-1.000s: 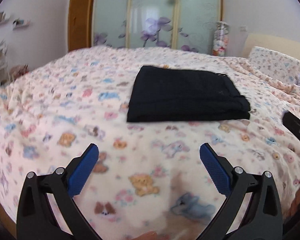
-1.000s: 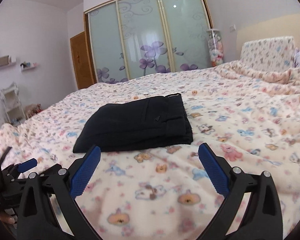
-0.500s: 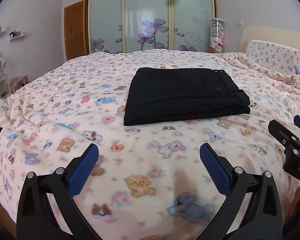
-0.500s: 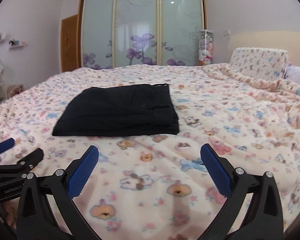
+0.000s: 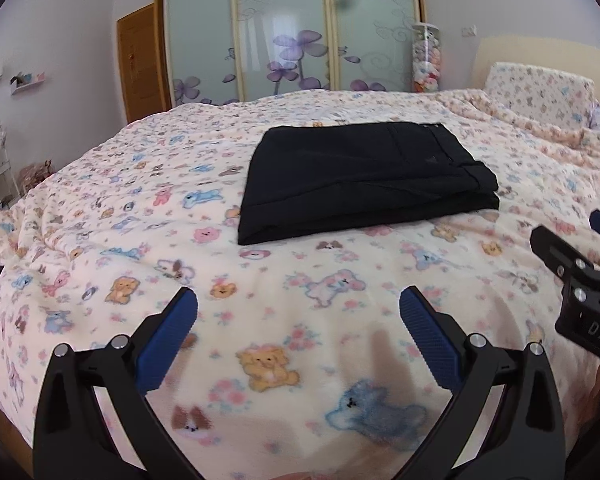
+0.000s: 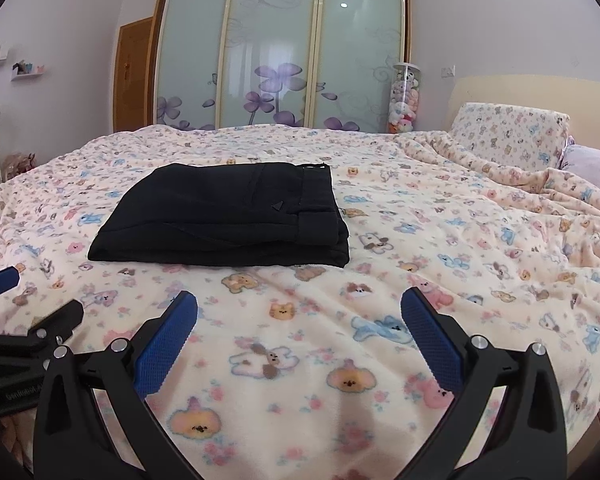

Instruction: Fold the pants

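On the bed, near the middle of a blanket (image 5: 284, 320) printed with cartoon animals, the black pants (image 5: 364, 176) are seen folded into a flat rectangle with the waistband turned toward the pillow side; in the right wrist view the same pants (image 6: 224, 216) are shown lying flat, layers stacked at the near right corner, a small triangular tag visible beside the waistband. The left gripper (image 5: 298, 320) is held above the blanket short of the pants, its blue-padded fingers spread wide apart with nothing between them; the right gripper (image 6: 299, 322) is likewise held with fingers set wide apart and nothing clasped, well short of the near edge of the pants. Part of the right gripper is caught at the right edge of the left wrist view, and part of the left gripper at the left edge of the right wrist view; the two are thus placed side by side. Behind the bed a wardrobe (image 6: 276, 52) with frosted sliding doors and purple flowers is seen; a tall clear tube of soft toys (image 6: 405, 100) stands beside it; a pillow (image 6: 508, 140) in matching fabric is propped at the right, against the headboard.
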A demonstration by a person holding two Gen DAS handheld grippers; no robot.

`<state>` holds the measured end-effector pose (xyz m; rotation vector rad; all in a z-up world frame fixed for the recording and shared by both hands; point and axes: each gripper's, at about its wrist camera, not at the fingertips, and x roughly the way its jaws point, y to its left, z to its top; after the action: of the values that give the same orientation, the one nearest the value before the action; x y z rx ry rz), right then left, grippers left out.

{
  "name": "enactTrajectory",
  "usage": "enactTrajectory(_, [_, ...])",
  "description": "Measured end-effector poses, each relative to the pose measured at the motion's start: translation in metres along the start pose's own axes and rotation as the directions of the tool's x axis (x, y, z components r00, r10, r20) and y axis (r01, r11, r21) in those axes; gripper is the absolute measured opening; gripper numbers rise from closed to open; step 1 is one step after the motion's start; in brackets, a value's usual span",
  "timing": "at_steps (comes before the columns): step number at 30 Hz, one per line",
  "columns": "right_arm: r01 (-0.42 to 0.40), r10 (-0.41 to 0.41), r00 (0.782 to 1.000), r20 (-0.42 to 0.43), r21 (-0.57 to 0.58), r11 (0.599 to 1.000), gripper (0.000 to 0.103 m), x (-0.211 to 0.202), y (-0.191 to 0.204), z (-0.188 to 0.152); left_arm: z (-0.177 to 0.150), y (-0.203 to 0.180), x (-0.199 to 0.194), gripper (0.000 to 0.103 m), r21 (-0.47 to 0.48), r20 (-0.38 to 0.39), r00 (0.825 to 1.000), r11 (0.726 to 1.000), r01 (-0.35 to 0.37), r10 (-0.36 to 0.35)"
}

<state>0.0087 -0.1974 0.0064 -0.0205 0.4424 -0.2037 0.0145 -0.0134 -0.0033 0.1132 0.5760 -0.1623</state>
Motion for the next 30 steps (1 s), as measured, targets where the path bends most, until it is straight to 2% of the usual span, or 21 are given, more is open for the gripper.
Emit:
enactTrajectory(6, [0.002, -0.002, 1.0, -0.002, 0.001, 1.0, 0.102, -0.0006, 0.0001, 0.0, -0.0016, -0.0079, -0.0003, 0.101, 0.043, 0.004, 1.0, 0.999, -0.006, 0.006])
enactTrajectory(30, [-0.001, 0.001, 1.0, -0.017, 0.006, 1.0, 0.102, 0.0033, -0.0049, -0.0024, -0.0015, -0.0014, 0.0036, 0.101, 0.015, -0.009, 1.0, 1.0, -0.003, 0.003])
